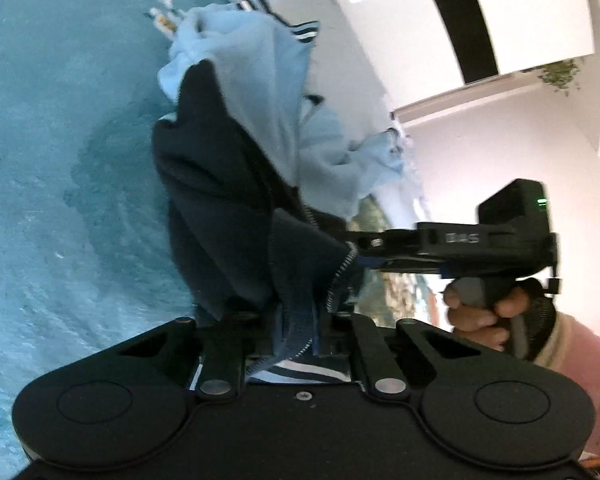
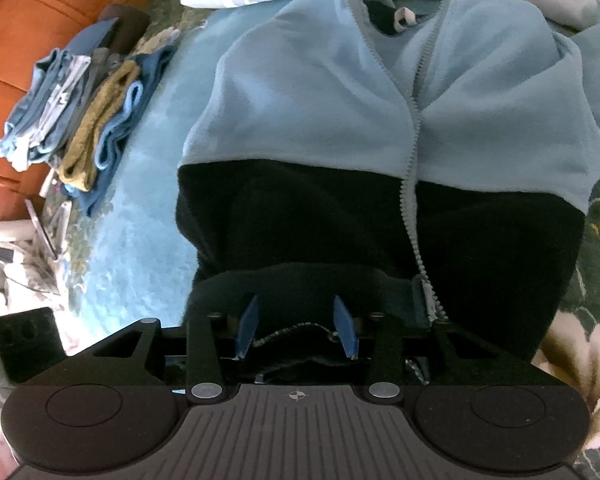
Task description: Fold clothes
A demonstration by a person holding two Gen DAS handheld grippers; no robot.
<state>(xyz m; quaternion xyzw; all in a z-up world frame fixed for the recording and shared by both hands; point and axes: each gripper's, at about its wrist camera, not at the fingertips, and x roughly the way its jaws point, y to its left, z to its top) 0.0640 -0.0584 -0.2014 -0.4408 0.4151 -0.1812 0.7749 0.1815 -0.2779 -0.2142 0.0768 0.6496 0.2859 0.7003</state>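
Blue fleece blanket [image 2: 140, 216] covers the surface. Left gripper [image 1: 296, 320] is clamped on the jacket [image 2: 380, 128] hem, lifting it. Right gripper [image 2: 296, 328] has its 2 fingers apart around the dark hem. Beyond lies a folded stack [image 2: 84, 116].

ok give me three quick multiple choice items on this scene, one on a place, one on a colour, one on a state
1. Where is the pile of folded clothes in the right wrist view?
A. left of the jacket
B. on top of the jacket
C. inside the gripper

2. What colours is the zip jacket?
A. red and white
B. light blue and dark navy
C. all yellow

3. How is the left gripper?
A. wide open, nothing in it
B. out of view
C. shut on the jacket's hem

Answers: 1 A, the pile lies beside the jacket's left edge. 2 B, pale upper, dark lower. 3 C, dark fabric is pinched there.
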